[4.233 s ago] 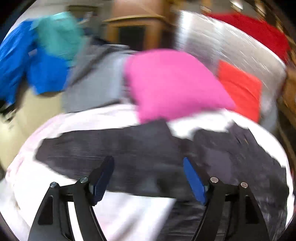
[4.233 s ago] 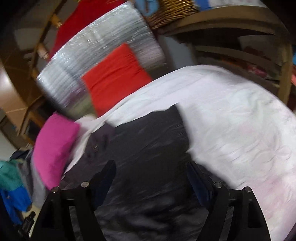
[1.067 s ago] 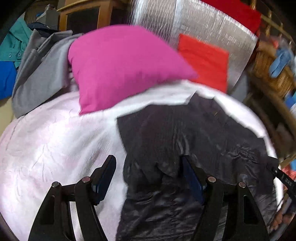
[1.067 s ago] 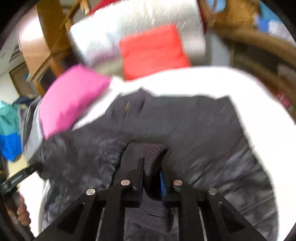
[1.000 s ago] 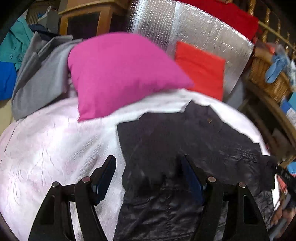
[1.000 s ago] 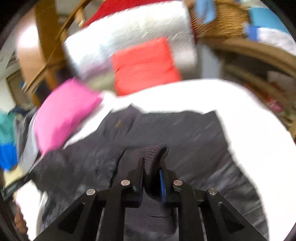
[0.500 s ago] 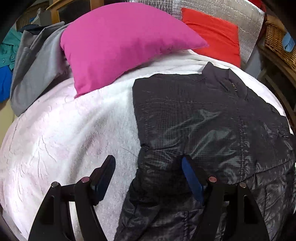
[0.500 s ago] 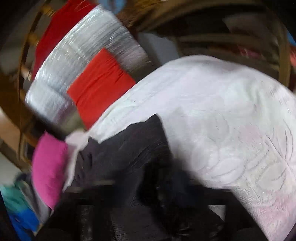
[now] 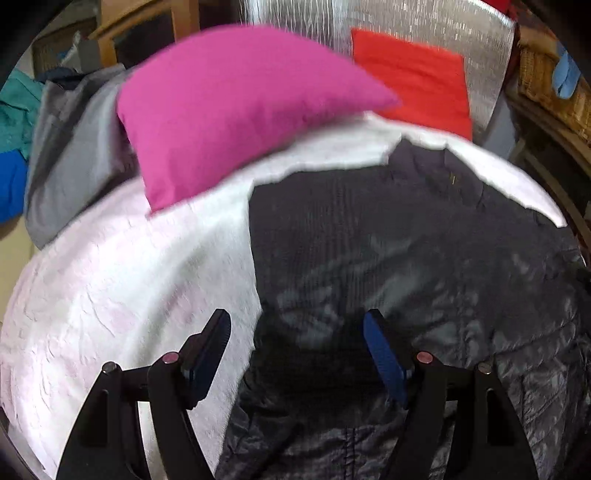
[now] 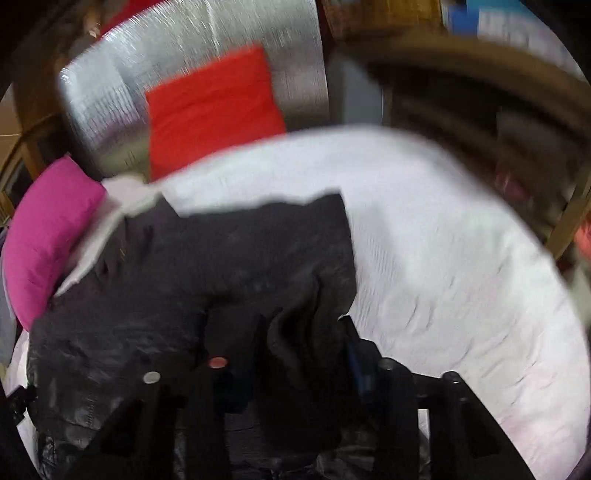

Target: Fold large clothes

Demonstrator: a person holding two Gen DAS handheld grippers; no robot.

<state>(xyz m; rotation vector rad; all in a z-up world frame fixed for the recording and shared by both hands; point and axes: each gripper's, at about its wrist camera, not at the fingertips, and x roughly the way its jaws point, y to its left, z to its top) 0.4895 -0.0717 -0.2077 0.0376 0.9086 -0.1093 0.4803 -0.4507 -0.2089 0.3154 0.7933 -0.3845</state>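
Fingers [image 9: 382, 354] of the left gripper [image 9: 295, 350] gape over the black jacket [image 9: 406, 240]; right gripper's [image 10: 295, 354] grip is unclear; next fold needs the hem.

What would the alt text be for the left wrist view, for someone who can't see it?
The open left gripper hovers over the left edge of a black jacket spread on a white bedspread, holding nothing. Behind lie a magenta pillow, a red cushion against a silver panel, and grey clothing at left.
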